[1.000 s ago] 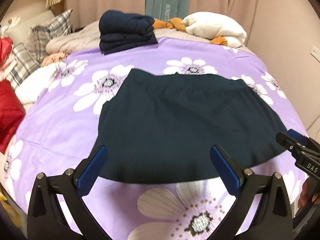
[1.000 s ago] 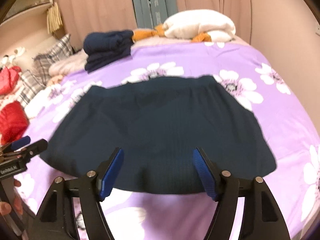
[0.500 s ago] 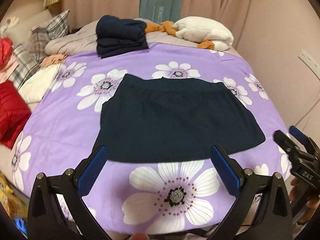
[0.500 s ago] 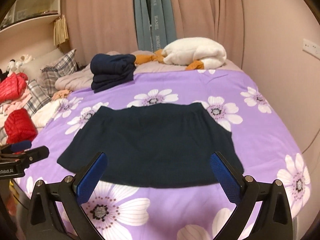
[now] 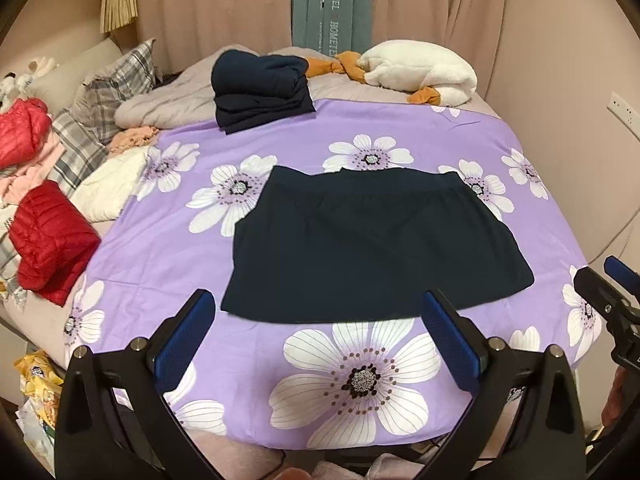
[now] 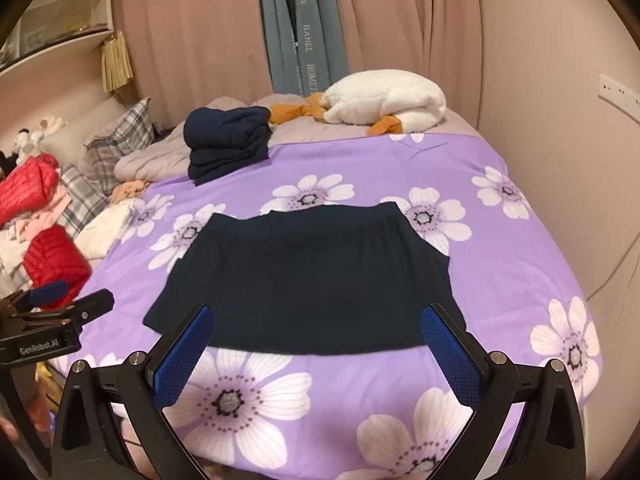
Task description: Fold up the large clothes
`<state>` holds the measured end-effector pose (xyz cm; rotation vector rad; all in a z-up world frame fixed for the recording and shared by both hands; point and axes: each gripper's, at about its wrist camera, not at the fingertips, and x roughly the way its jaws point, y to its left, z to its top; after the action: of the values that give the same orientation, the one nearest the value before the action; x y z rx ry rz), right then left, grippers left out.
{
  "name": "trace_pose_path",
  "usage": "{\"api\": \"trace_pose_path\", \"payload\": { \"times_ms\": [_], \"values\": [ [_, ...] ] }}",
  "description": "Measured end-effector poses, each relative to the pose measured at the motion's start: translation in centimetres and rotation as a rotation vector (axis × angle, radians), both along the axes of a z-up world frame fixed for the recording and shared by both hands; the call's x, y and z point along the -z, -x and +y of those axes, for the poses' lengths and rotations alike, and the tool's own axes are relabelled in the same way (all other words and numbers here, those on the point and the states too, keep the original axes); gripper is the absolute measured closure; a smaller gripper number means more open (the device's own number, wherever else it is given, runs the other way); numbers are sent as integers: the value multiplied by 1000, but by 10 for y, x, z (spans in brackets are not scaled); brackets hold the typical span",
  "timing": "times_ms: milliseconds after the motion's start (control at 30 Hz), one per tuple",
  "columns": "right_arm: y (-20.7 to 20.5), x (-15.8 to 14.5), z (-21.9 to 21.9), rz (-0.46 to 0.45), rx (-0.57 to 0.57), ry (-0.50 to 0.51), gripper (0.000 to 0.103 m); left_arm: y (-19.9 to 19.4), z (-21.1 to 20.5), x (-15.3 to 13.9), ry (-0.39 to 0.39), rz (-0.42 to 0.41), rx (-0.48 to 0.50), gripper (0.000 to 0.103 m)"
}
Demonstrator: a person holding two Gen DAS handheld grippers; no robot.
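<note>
On the purple flowered bedspread [image 5: 168,248], midway between its side edges and nearer the foot edge than the pillow end, I log one dark navy skirt [image 5: 372,248], spread flat, waistband toward the far edge, hem toward me. At the far edge, left of centre, one stack of folded navy clothes [image 5: 260,88]; just to its right, a white plush toy [image 5: 420,70] with orange parts. Off the left edge, red padded jackets [image 5: 52,240] and a plaid pillow [image 5: 116,84]. Writing I can read: grey-green hanging strips [image 6: 308,36] behind the bed carry "HANEL" and part of "HOMETE…"; the body of my left gripper, seen from the right wrist view, is marked "GenRobot.AI". My left gripper [image 5: 320,336] points down at a slant over the foot edge, blue pads spread wide, nothing between them, clear of the cloth. My right gripper [image 6: 316,344] sits likewise over the foot edge, angled down toward the hem; its jaws have just been opening and now stand wide with nothing gripped. Each tool shows at the margin of the other's view, side by side and apart. A little of a hand shows at the lower right of the left wrist view, under the right tool; its grip I cannot make out.
</note>
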<state>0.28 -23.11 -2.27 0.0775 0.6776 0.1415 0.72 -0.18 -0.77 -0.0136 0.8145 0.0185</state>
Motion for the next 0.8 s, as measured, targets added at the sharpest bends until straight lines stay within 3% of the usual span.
{"api": "trace_pose_path", "payload": {
  "times_ms": [67, 167, 800],
  "values": [
    [4, 0, 0, -4, 8, -1, 1, 4, -1, -2, -33, -23, -15, 0],
    [9, 4, 1, -14, 5, 5, 1, 12, 3, 0, -9, -41, -33, 0],
    [13, 14, 11, 17, -11, 17, 1, 17, 1, 7, -31, -18, -32, 0]
  ]
}}
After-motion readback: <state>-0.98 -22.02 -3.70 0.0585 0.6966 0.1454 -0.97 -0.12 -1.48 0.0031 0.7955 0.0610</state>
